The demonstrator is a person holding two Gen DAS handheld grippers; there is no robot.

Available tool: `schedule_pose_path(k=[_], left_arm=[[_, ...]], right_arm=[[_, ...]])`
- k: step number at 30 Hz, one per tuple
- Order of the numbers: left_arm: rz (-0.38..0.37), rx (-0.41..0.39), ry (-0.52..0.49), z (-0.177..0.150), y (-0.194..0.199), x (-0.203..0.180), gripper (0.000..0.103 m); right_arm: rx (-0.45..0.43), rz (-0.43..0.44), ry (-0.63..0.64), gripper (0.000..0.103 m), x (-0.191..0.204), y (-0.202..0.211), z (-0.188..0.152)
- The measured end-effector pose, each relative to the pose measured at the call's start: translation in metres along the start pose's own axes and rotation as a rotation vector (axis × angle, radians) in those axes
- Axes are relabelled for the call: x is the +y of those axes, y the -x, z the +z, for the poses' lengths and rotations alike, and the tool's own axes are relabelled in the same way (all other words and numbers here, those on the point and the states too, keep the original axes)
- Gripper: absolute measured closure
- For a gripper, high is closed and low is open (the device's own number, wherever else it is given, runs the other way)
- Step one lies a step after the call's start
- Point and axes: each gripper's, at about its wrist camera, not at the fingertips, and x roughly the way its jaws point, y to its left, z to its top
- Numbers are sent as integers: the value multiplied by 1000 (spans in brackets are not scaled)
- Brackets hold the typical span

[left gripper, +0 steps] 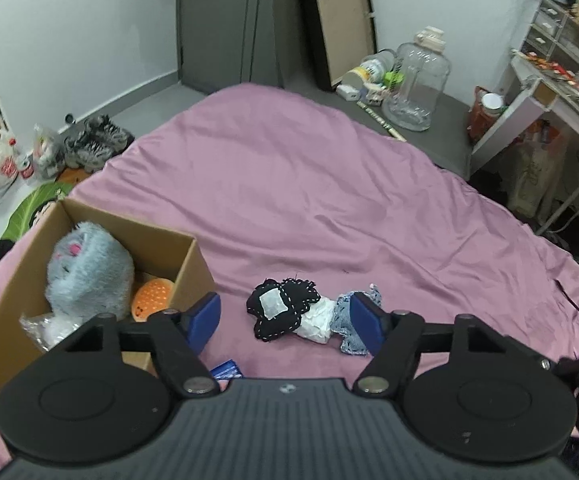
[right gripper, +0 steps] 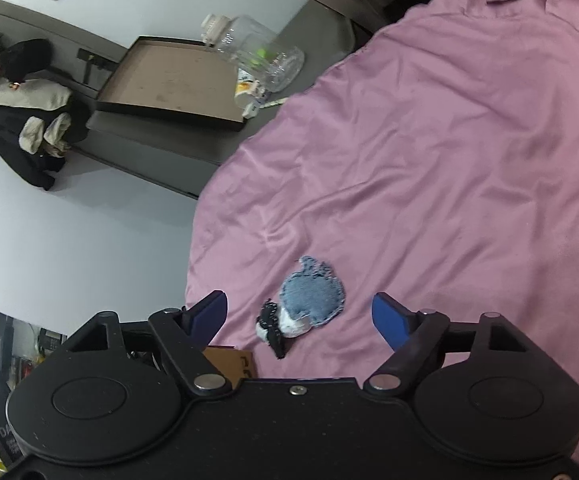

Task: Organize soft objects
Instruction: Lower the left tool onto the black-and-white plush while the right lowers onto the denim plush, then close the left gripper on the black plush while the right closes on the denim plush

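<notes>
Left wrist view shows the left gripper (left gripper: 285, 316) above the pink bedsheet (left gripper: 329, 200), with its two blue pads spread wide and nothing between them. Directly ahead of it lies a small row of soft pieces: a black felt piece (left gripper: 283, 308) with white stitching, a white crumpled piece (left gripper: 317, 322) touching it, and a blue denim piece (left gripper: 347, 320) at the right end, partly hidden behind the right pad. The row runs from left to right across the gripper, so its long axis is about parallel to the line between the pads. The cardboard box (left gripper: 193, 268) stands just to the left of this gripper and already holds a grey plush toy (left gripper: 89, 272) and an orange item (left gripper: 153, 296).

In the right wrist view the right gripper (right gripper: 299, 320) is also wide open and empty. The same pieces lie in front of it, seen from another side: the denim one (right gripper: 313, 292) is nearest to the middle.

I judge that both grippers are near the pile, but the left one is beside the box, so it has the shorter carry. Because the row lies along its opening, it may catch only one piece, probably the black one.
</notes>
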Motion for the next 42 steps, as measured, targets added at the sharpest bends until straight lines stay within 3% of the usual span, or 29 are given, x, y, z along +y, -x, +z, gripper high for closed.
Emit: schedule_pose_path(k=[20, 32, 34, 35, 36, 39, 42], left_arm=[[107, 86, 89, 14, -79, -14, 35], [143, 161, 94, 7, -114, -14, 35], [141, 154, 108, 7, -115, -12, 40], [144, 148, 107, 7, -114, -12, 54], [143, 147, 110, 8, -114, -11, 60], [131, 141, 124, 9, -110, -10, 68], [122, 126, 118, 13, -103, -9, 68]], right_arm=[[134, -30, -68, 25, -28, -78, 19], [160, -31, -72, 25, -33, -90, 20], [164, -29, -65, 25, -32, -92, 19], [166, -29, -64, 25, -32, -92, 19], [167, -30, -63, 25, -33, -92, 19], [166, -32, -68, 25, -33, -94, 19], [168, -37, -46, 25, -27, -99, 20]])
